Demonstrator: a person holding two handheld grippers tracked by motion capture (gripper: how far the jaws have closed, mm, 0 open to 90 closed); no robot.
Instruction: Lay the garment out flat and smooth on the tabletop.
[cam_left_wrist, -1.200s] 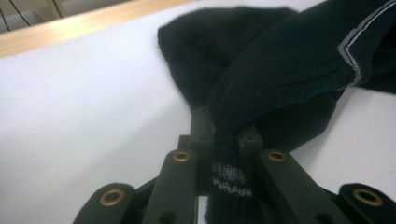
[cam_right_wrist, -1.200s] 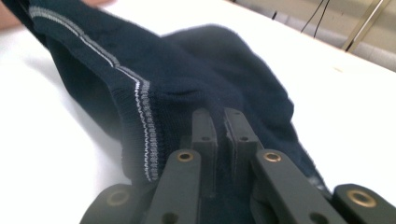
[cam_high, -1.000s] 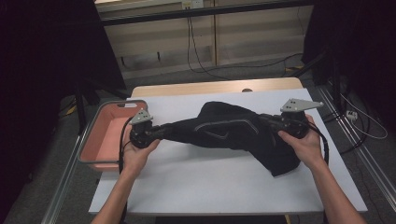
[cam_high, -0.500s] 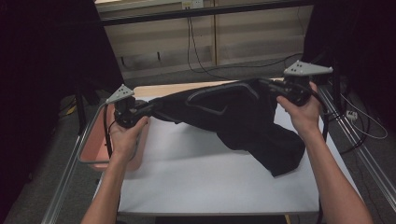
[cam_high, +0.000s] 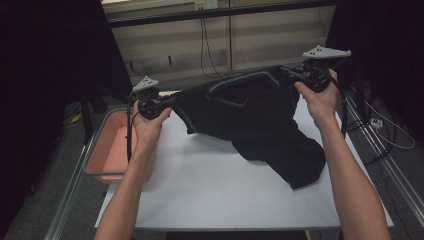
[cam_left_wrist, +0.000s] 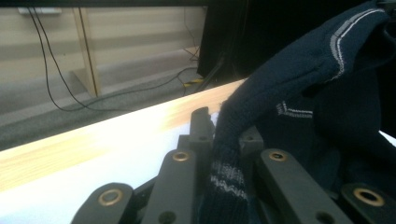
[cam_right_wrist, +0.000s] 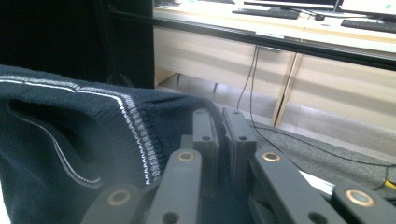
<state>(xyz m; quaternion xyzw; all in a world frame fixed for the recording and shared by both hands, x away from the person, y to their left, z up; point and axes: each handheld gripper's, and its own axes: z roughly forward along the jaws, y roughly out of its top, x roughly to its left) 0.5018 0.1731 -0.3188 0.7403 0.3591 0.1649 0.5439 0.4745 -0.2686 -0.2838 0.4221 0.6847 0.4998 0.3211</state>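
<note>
— white worktop (cam_high: 210, 190) under a dim room, pink bin (cam_high: 107, 145) off its left edge. what am i holding?

— a dark sweater (cam_high: 250, 115), strung between your two hands. its long axis runs across the worktop, left tongs (cam_high: 159, 103) low, right tongs (cam_high: 300, 76) higher and farther back.

— and the tongs themselves?

— both pressed together on knit. in the left gripper view the jaws pinch a ribbed, striped edge; in the right gripper view the jaws clamp the cloth beside a pale stitched line.

— is it clear of the surface?

— no. the top edge hangs taut between the tongs, but the bottom sags toward my right side and a fold rests on the worktop.

— so the next move?

— i judge it turns on that slant: the right hand (cam_high: 320, 97) sits higher, forearm stretched forward; the left hand (cam_high: 147, 125) stays near the bin, wrist level.
</note>
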